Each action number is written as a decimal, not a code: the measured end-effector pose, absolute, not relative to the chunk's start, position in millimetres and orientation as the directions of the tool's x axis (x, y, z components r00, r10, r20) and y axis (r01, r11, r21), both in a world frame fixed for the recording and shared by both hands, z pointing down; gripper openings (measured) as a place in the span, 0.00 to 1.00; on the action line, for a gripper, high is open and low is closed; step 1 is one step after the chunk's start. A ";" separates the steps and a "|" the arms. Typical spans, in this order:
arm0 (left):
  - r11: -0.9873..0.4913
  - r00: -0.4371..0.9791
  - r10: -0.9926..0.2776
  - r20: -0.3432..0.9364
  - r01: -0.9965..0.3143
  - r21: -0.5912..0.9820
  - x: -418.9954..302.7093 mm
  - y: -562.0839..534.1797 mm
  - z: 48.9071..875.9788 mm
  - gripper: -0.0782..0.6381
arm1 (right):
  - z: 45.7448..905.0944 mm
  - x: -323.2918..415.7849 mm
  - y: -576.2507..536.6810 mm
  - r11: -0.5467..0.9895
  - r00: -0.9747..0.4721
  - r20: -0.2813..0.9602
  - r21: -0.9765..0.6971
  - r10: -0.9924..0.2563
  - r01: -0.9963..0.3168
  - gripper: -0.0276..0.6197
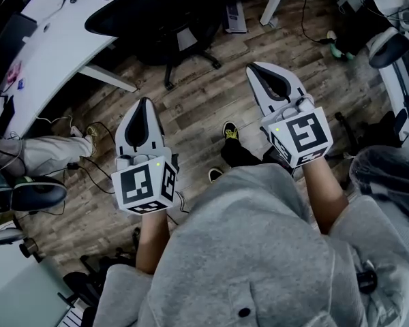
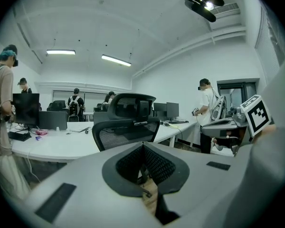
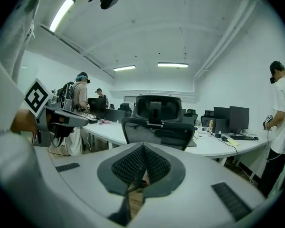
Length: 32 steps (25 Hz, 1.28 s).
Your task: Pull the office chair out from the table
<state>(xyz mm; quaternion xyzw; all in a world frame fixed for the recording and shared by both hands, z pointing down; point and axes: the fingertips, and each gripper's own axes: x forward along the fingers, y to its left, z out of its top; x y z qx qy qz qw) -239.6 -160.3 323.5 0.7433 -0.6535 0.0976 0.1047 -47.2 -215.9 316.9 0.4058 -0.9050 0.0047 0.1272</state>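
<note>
A black mesh office chair (image 1: pixel 153 16) stands tucked against the white table (image 1: pixel 51 39) at the top of the head view; its wheeled base (image 1: pixel 184 63) shows on the wood floor. In both gripper views the chair's backrest (image 2: pixel 126 129) (image 3: pixel 157 131) and headrest face me straight ahead. My left gripper (image 1: pixel 144 105) and right gripper (image 1: pixel 256 68) are held side by side in the air, short of the chair and touching nothing. Both are shut, their tips (image 2: pixel 142 146) (image 3: pixel 142 146) meeting, with nothing between the jaws.
A seated person's legs (image 1: pixel 37 152) and another chair (image 1: pixel 31 195) are at the left, with cables on the floor. Another dark chair (image 1: pixel 388 50) and a white desk leg (image 1: pixel 276 0) stand at the right. Several people stand by desks and monitors (image 3: pixel 230 118) further back.
</note>
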 end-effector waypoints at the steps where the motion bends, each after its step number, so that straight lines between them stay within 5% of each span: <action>1: -0.122 0.124 -0.951 0.282 -0.992 0.025 -239.2 -165.9 323.1 0.12 | 316.4 -46.4 -221.8 0.671 -0.639 0.233 0.093 -0.733 -0.736 0.09; 32: -0.024 0.012 -0.962 0.271 -0.999 -0.040 -198.7 -253.9 302.2 0.12 | 313.6 -3.2 -324.2 0.716 -0.701 0.175 0.033 -0.691 -0.698 0.09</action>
